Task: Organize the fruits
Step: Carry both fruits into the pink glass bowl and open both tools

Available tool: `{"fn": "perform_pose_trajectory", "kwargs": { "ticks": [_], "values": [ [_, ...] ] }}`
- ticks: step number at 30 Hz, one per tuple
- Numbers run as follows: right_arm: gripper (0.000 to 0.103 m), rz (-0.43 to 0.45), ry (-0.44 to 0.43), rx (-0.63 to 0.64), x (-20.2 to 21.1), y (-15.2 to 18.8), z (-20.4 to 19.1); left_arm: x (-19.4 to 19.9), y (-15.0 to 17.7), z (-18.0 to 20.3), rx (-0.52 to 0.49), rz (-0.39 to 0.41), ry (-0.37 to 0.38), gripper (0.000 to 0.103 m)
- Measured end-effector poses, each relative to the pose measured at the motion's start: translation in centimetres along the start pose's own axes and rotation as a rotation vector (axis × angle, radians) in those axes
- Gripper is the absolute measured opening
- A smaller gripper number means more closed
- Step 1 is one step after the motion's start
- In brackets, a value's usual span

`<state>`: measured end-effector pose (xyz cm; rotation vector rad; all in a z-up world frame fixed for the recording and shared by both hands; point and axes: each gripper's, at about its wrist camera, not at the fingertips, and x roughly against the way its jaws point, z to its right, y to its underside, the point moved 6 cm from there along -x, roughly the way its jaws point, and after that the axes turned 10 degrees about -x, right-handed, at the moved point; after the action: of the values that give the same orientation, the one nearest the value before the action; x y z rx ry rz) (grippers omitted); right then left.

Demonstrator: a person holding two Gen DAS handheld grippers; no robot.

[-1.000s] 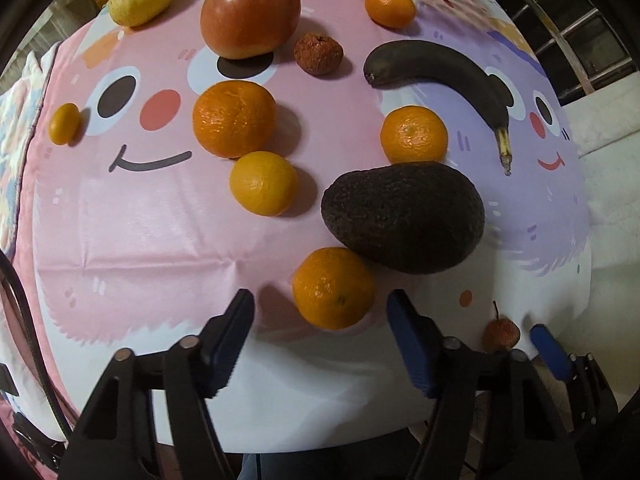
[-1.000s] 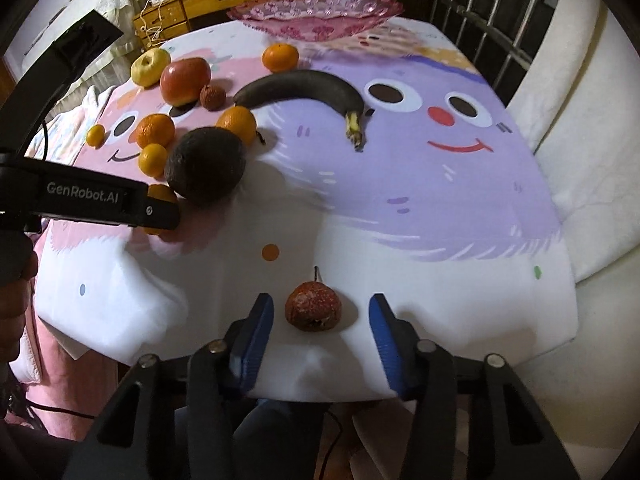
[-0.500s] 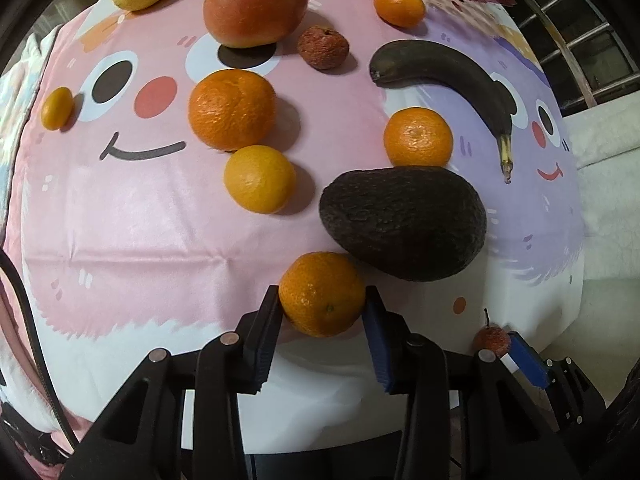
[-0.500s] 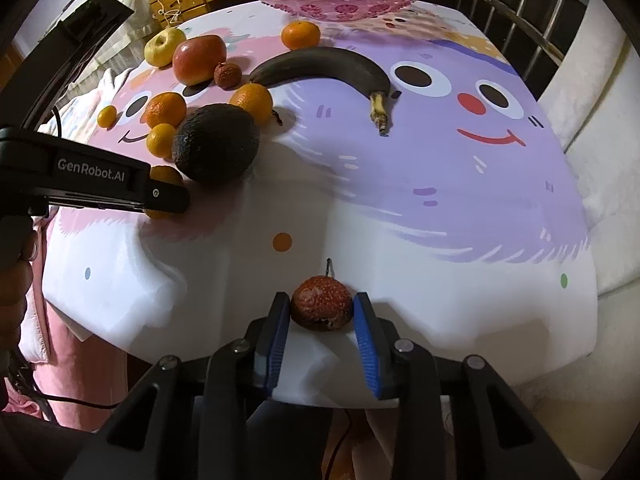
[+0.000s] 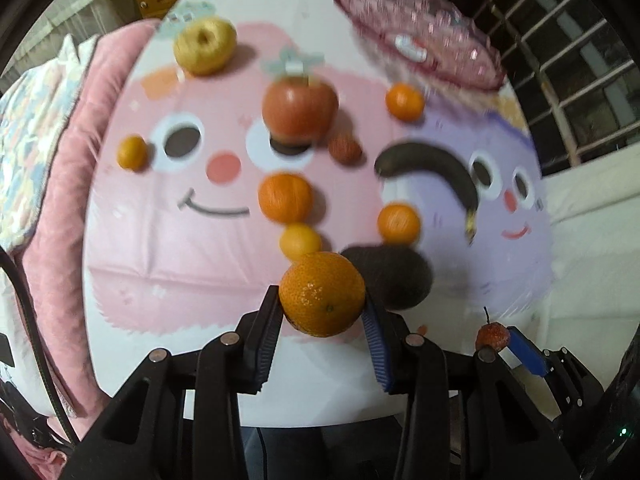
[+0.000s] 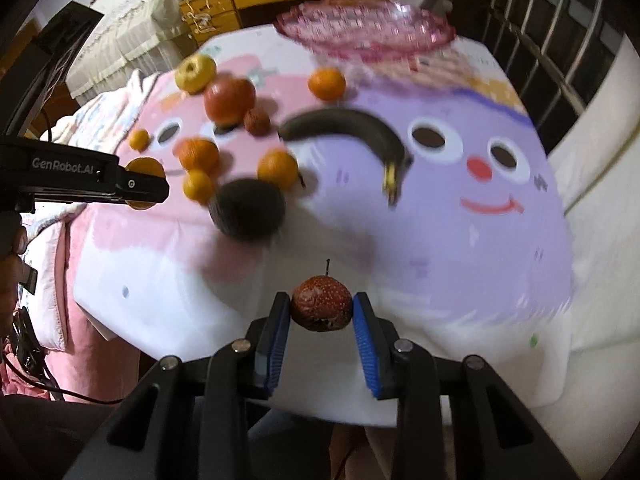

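- The left hand-held gripper [image 5: 323, 312] clamps a mandarin [image 5: 322, 294], raised above the desk [image 5: 132, 256].
- The right hand-held gripper [image 6: 321, 312] grips a small red speckled fruit [image 6: 322, 303] by the near edge.
- An avocado [image 6: 248, 210], banana [image 6: 348, 130] and pink glass dish [image 6: 362, 32] lie beyond.

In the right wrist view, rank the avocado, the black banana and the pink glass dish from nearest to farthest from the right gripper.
From the right gripper, shut on the small red fruit:
1. Avocado, ahead and to the left.
2. Black banana, farther back, around the middle of the cloth.
3. Pink glass dish, at the table's far edge.
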<state>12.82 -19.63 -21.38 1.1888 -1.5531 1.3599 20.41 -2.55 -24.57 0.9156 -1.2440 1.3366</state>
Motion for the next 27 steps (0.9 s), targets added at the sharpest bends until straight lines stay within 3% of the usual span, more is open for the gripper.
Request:
{"fn": "perform_pose_trajectory", "kwargs": {
  "ticks": [7, 14, 21, 27],
  "values": [
    [0.032, 0.117, -0.043, 0.057, 3.3, -6.2, -0.7, 5.2, -3.9, 0.8, 0.001, 0.113, -0.012, 0.038],
    [0.033, 0.277, -0.091, 0.087, 6.1, -13.4, -0.2, 8.8, -9.7, 2.7, -0.041, 0.239, -0.030, 0.038],
    [0.033, 0.366, -0.108, 0.077, 5.6, -19.3, 2.0, 7.8, -15.1, 5.4, -0.106, 0.301, -0.005, 0.039],
    [0.033, 0.354, -0.125, 0.017, 1.9, -22.5, 5.1, 4.9, -19.1, 6.9, -0.119, 0.295, 0.005, 0.039]
  ]
}}
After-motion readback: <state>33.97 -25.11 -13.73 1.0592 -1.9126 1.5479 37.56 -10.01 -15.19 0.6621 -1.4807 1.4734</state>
